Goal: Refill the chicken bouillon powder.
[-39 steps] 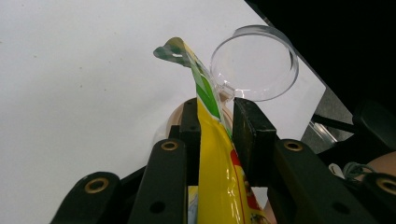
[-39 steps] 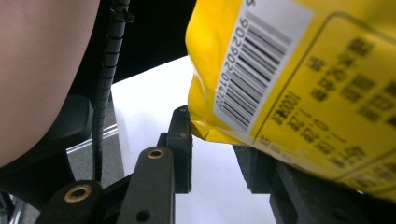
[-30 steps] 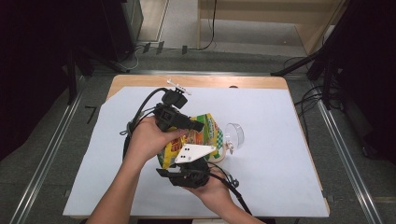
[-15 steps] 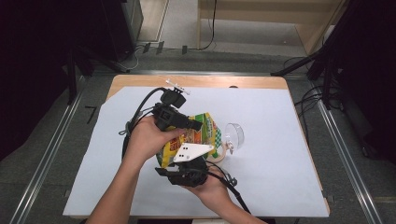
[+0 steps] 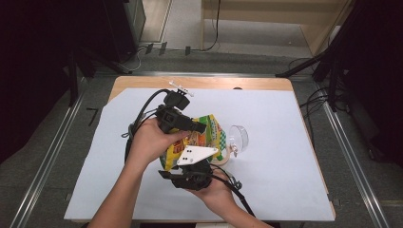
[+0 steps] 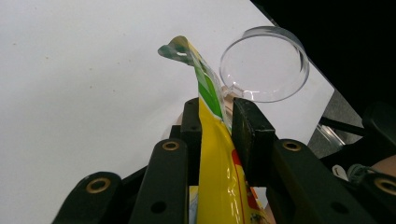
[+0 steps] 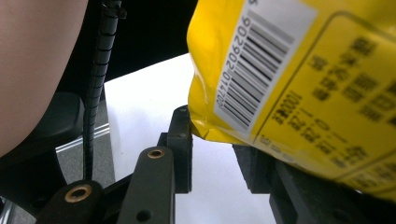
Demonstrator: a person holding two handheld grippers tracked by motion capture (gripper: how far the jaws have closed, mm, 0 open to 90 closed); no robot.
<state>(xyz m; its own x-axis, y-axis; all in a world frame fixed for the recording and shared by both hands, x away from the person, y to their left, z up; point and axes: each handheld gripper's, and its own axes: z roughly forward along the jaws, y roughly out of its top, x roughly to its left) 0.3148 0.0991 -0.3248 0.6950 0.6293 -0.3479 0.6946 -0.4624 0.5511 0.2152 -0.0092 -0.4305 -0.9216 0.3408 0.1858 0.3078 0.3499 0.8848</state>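
Both hands meet over the near middle of the bench [image 5: 294, 142], and between them hangs a glossy yellow snack bag [image 5: 202, 137] printed in green and red. The left hand-held gripper [image 6: 215, 122] is clamped on the bag's thin sealed top edge, the crinkled film squeezed flat between the black pads [image 6: 192, 126]. The bag's long axis runs from that pinched seam down toward the right hand-held gripper [image 7: 212, 154], which sits under the barcode corner. Its jaws stand apart with the bag's lower edge resting across the far one rather than pinched, as far as I can judge. A clear plastic measuring cup [image 6: 264, 63] lies just beyond the bag's torn tip on the white sheet, its round mouth turned toward the bag. The next move likely hinges on that line: bag tip to cup mouth, with the left hand nearer the opening. The film looks slippery and soft, the cup rigid and light.
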